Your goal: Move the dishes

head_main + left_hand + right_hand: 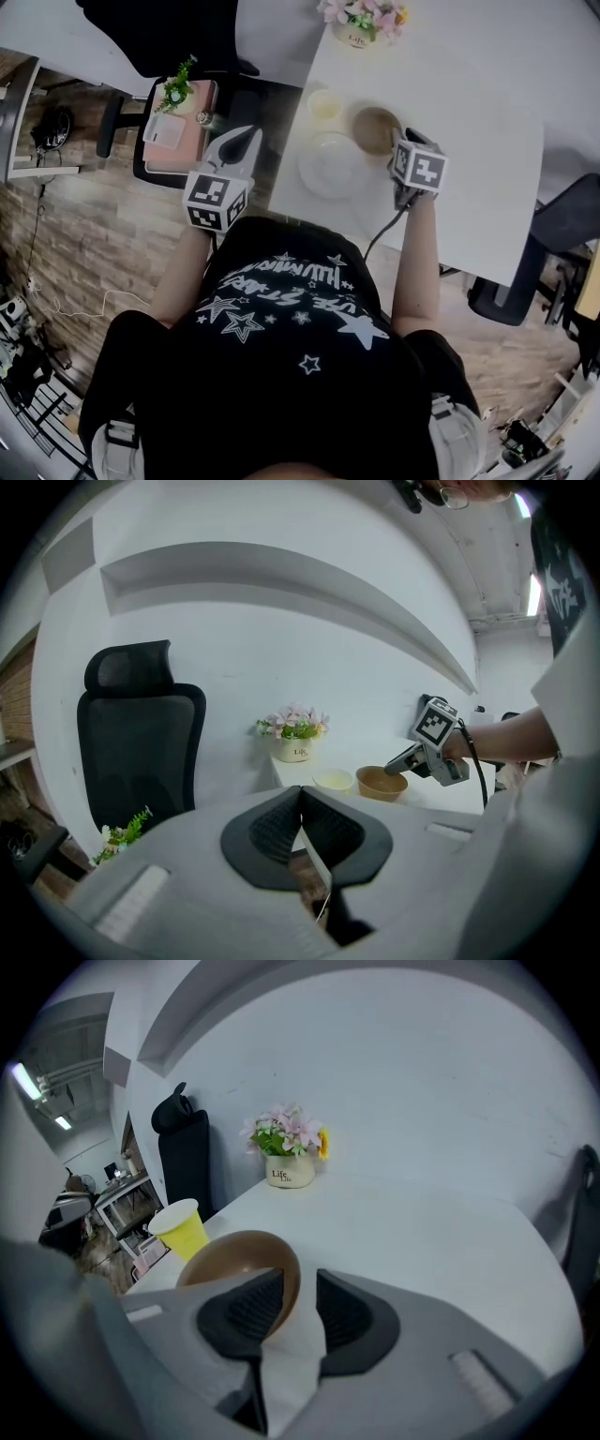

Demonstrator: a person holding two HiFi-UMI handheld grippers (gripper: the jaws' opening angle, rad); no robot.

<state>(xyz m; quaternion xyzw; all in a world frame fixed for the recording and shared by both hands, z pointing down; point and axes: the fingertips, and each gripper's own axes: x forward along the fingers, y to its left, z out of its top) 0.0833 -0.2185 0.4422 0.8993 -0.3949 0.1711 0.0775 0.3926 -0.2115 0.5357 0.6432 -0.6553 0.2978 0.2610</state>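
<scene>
Bowl [373, 127], cup [324, 103], plate [330, 165]: one each

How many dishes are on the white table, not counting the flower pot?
3: a brown bowl at the right tool, a yellow cup left of the bowl, a white plate in front of both. None seems hidden.

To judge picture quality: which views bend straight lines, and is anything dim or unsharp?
Left gripper view: fisheye, the white wall ledge curves, corners black. Right gripper view: same bending; the round brown bowl close to the jaws is soft. Head view: dim, dark at the edges.
</scene>
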